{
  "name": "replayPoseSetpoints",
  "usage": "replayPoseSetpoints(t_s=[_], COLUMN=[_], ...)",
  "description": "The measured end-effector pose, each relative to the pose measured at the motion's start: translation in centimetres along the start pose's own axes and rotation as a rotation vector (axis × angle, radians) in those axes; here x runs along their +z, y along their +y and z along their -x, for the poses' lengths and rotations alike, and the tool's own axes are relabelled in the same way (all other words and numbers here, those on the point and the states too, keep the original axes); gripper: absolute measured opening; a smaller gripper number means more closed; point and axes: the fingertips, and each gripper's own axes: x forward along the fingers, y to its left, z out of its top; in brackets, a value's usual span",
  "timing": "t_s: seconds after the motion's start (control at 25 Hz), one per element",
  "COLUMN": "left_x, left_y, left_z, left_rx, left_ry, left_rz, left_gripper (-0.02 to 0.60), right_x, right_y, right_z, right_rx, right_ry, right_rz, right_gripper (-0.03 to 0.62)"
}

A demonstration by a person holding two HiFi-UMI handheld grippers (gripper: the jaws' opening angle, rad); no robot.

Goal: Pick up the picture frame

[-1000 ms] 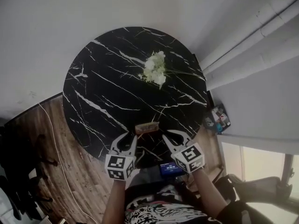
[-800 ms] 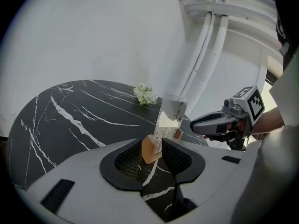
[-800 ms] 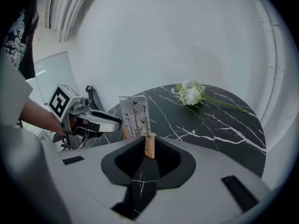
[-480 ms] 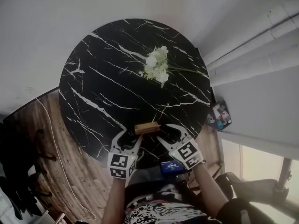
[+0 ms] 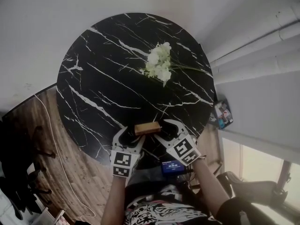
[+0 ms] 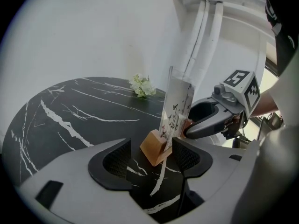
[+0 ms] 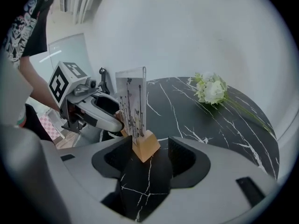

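left gripper (image 6: 152,148) and right gripper (image 7: 149,147): both jaw sets opening, neither clamped on anything. each straddles one end of the light wooden block base (image 6: 155,151) of the clear upright picture frame (image 5: 147,128). pads look just clear of the wood, though the left gripper's right-hand pad may be grazing it; can't tell from this angle. frame stands near the table's front edge on the round black white-veined marble table (image 5: 103,78), well apart from the white flower bunch (image 5: 158,67).

handling, my read: light overall and stiff. the clear panel is slick and scratch-prone, and probably only slotted into the block, so don't pinch the sheet. take the block by its two ends, low down. the tall panel makes it tippy, so lift level with both sides together.

vs a second ago: jaws were nearly shut and hung short of the frame, nearer the person. now they're spread wide, lower, flanking the base. frame itself hasn't shifted on the table.
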Motion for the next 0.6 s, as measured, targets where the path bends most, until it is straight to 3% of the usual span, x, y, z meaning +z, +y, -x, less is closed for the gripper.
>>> replayPoseSetpoints(t_s=[0.2, 0.6], left_x=[0.3, 0.1], left_y=[0.0, -0.5], left_z=[-0.6, -1.7], left_rx=[0.003, -0.048], left_ry=[0.022, 0.038], left_rz=[-0.062, -0.066], left_gripper=[0.279, 0.285], right_x=[-0.8, -1.1], right_y=[-0.1, 0.2], right_z=[-0.8, -1.9], right_rx=[0.017, 0.074], right_ry=[0.06, 0.067], right_rz=[0.164, 0.191], right_gripper=[0.201, 0.201])
